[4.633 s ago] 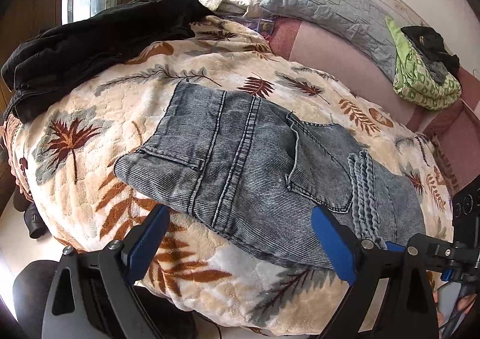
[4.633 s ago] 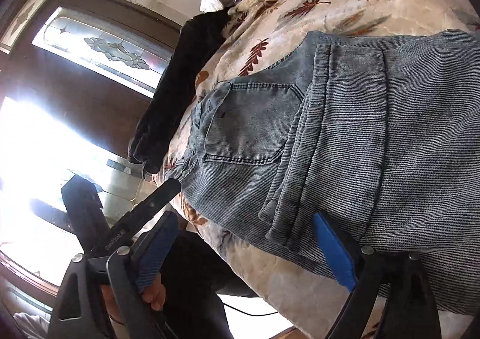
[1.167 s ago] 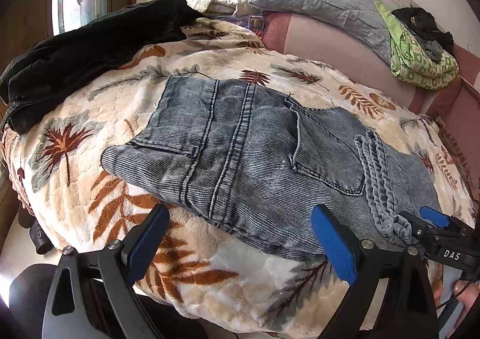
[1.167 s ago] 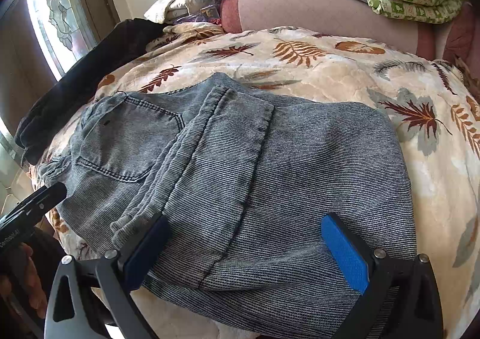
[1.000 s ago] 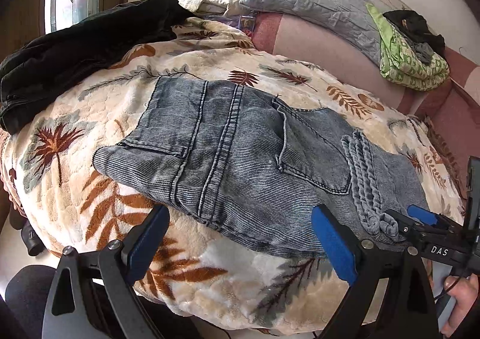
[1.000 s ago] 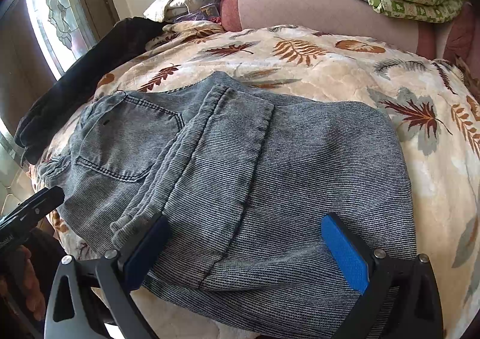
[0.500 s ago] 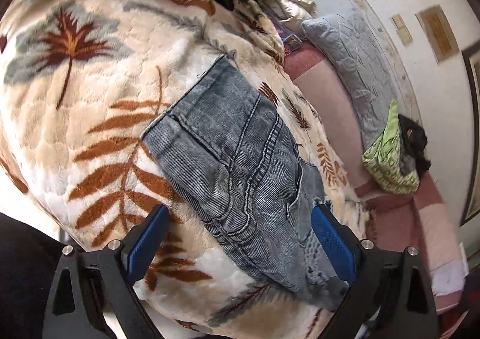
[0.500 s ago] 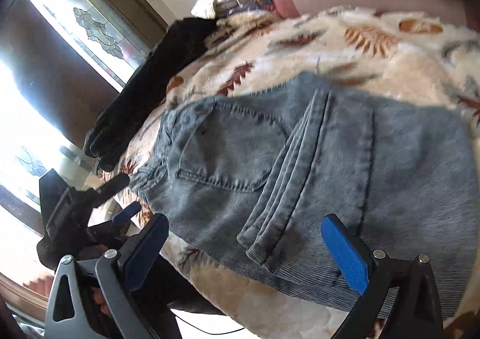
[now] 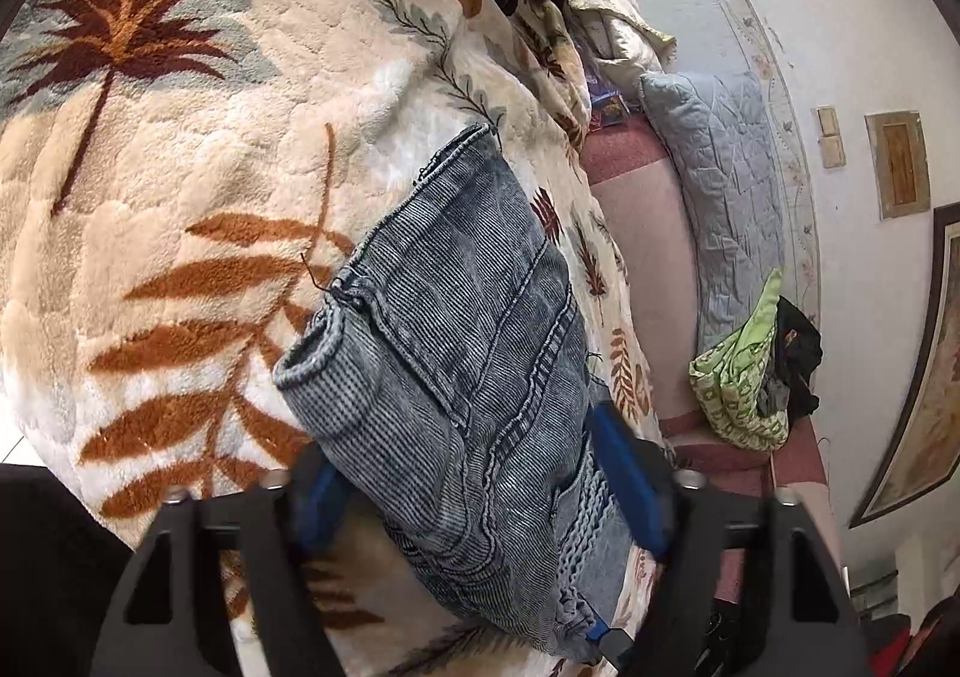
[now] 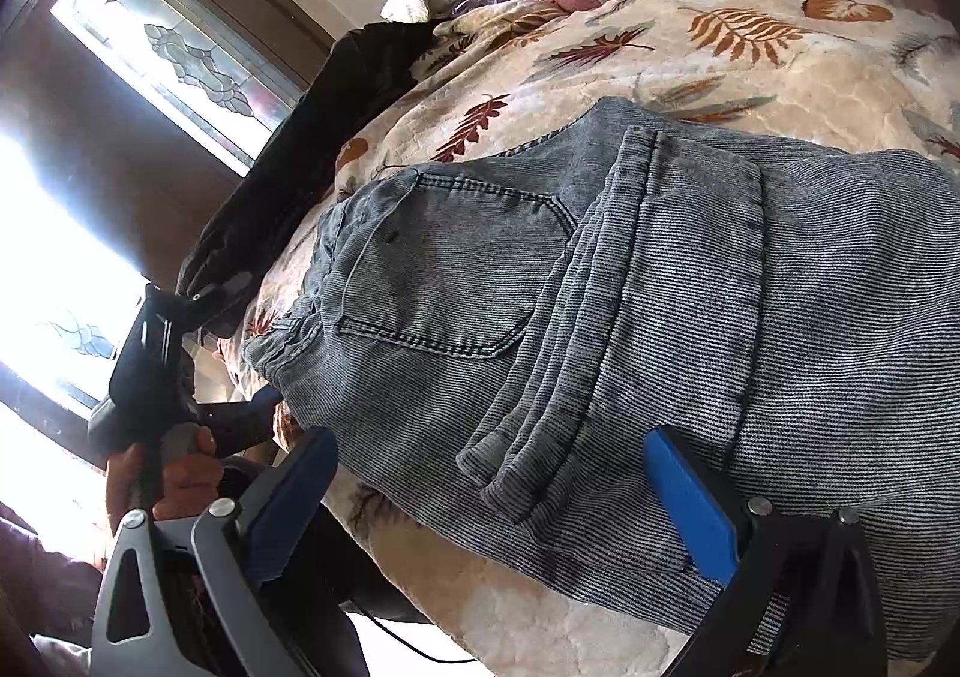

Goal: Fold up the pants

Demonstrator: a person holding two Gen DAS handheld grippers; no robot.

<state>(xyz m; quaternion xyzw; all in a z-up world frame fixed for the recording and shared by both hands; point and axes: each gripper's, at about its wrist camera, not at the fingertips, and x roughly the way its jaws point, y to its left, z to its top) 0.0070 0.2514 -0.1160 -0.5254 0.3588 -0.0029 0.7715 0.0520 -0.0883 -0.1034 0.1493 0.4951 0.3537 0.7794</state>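
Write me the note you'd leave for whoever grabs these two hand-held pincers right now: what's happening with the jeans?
Left gripper: open, fingers straddling one end of the folded grey-blue ribbed denim pants, not clamped.
Right gripper: open, poised at the pants' near edge.
Pants lie on the cream leaf-patterned fleece blanket, back pocket up, legs already doubled over.
Left to do: probably close both grippers, then make a last fold or lift the bundle away.
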